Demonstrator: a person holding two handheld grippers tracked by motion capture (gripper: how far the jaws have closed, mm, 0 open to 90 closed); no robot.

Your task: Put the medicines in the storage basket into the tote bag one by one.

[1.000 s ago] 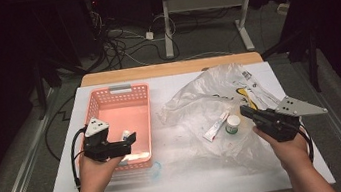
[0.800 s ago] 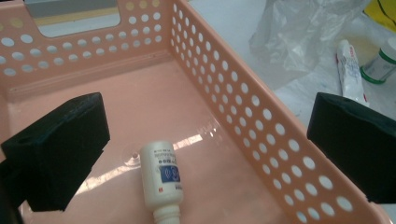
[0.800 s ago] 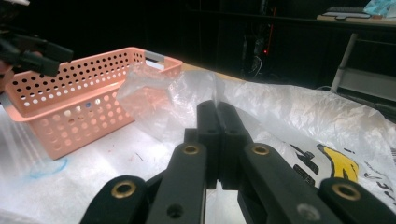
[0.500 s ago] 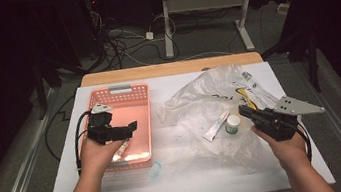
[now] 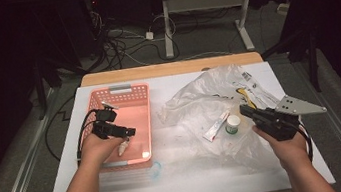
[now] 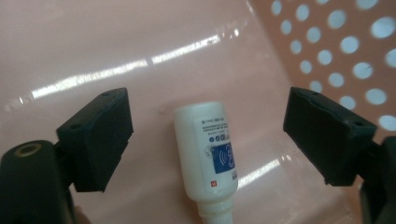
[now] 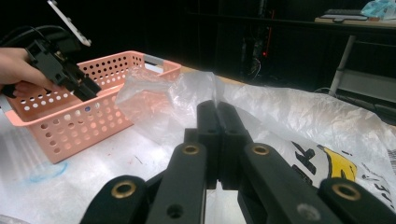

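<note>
Your left gripper [image 5: 124, 132] hangs over the inside of the pink basket [image 5: 124, 90], tilted downward. Its jaws stand wide and have just been closing a little. A small white bottle [image 6: 208, 154] lies on the basket floor between them, clear of both pads; there is open floor on either side of it. In the left gripper view the bottle's cap end points back toward the base of the jaws and its round bottom points away. The blue-and-white label faces up, nearer the jaw on the right of that view. Just beyond that jaw rises the perforated basket wall. In the high view the bottle [image 5: 122, 147] sits just below the jaw tips, near the basket's front end.

Your right gripper [image 5: 247, 111] is held low over the table [image 5: 185, 177], its jaws pressed flat together with nothing between them. Just ahead of its tips, in the high view, stand a small round jar [image 5: 233, 124] with a white lid and green side, and beyond it a white tube [image 5: 216, 126] lying flat. All of this rests on a crumpled clear plastic bag [image 5: 208, 93] with yellow and black printing, which spreads past the jaws toward the table's far edge. In the right gripper view the basket [image 7: 84, 112] and your left gripper [image 7: 86, 88] show far off to the left of the closed jaws.
</note>
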